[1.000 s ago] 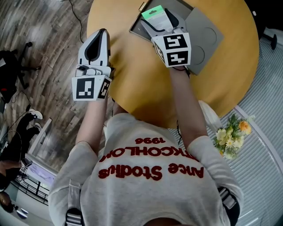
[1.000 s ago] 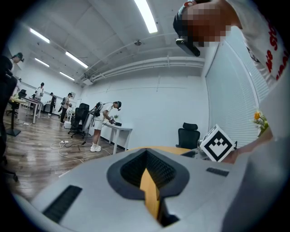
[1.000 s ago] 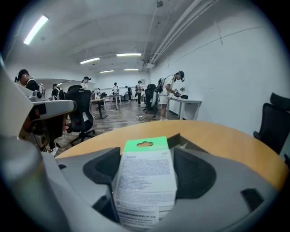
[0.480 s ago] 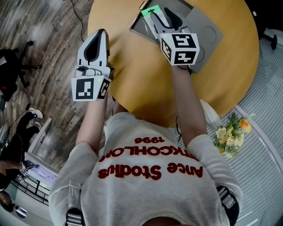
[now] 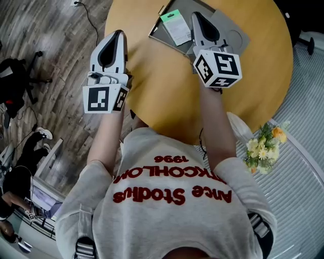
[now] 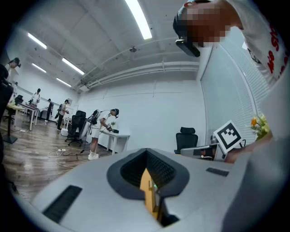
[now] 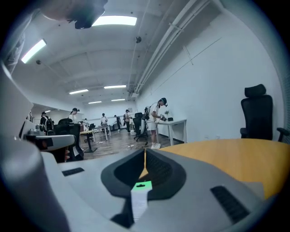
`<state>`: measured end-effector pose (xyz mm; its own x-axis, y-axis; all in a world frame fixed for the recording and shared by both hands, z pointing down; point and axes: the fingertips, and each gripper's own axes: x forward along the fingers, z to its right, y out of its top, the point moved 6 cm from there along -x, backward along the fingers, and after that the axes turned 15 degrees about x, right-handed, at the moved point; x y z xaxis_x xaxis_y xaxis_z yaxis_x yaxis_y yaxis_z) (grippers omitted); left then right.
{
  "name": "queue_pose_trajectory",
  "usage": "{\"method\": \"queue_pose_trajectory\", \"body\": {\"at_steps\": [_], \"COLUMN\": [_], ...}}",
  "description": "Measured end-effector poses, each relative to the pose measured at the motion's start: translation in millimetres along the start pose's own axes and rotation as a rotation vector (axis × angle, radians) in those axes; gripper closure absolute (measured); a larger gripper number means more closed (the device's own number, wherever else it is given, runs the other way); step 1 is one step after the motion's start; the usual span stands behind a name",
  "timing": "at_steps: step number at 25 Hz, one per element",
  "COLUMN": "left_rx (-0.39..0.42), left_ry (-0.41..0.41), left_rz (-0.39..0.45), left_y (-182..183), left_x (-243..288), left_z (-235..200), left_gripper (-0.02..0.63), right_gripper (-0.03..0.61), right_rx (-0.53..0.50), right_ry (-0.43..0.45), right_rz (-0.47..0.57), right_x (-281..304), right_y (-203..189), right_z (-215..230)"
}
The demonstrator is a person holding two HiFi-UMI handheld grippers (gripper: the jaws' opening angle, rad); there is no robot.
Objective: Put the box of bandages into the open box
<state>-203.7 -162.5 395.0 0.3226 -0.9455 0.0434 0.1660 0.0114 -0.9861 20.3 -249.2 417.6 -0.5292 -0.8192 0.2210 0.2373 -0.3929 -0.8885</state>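
The bandage box (image 5: pixel 176 28), white with a green end, lies flat inside the open grey box (image 5: pixel 156 33) at the far side of the round wooden table (image 5: pixel 167 96). My right gripper (image 5: pixel 195 15) hovers just right of it, over the box, its jaws closing until they meet with nothing between them. In the right gripper view the jaws (image 7: pixel 145 154) are together and the bandage box (image 7: pixel 139 199) shows below them. My left gripper (image 5: pixel 119 34) is shut and empty at the table's left edge, well apart from the box; its view shows the jaws (image 6: pixel 146 153) pressed together.
The grey box's lid (image 5: pixel 234 36) lies open to the right of the tray. A bunch of flowers (image 5: pixel 263 149) sits on the floor by the table's near right edge. Wooden floor with cables lies to the left. People and desks stand far off.
The right gripper had open jaws around the bandage box; it has let go, drawn back to the right and shut. The bandage box now lies free in the open box. The left gripper stayed put.
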Motion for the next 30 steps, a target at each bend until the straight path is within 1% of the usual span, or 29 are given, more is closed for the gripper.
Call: {"method": "queue_pose_trajectory", "body": {"at_steps": [9, 16, 21, 27, 30], "left_rx": [0.059, 0.099, 0.125, 0.112, 0.113], "left_ry": [-0.074, -0.125, -0.173, -0.222, -0.266], "left_rz": [0.082, 0.143, 0.175, 0.179, 0.205], "left_y": [52.8, 94.1, 111.9, 120.6, 127.1], "left_x": [2.1, -12.4, -21.2, -40.3, -41.1], "left_z": [10.5, 26.6, 40.6, 60.6, 78.1], "left_gripper": [0.615, 0.615, 0.615, 0.615, 0.615], "right_gripper": [0.566, 0.566, 0.566, 0.566, 0.566], "right_rx": [0.012, 0.001, -0.016, -0.013, -0.026], "right_ry": [-0.039, -0.081, -0.130, -0.187, -0.226], "right_rz": [0.157, 0.243, 0.291, 0.330, 0.372], "right_x": [-69.1, -133.0, -173.9, -224.6, -250.0], "right_y": [55.1, 80.5, 81.5, 82.4, 87.3], "right_z": [-18.5, -33.7, -37.9, -41.4, -41.2]}}
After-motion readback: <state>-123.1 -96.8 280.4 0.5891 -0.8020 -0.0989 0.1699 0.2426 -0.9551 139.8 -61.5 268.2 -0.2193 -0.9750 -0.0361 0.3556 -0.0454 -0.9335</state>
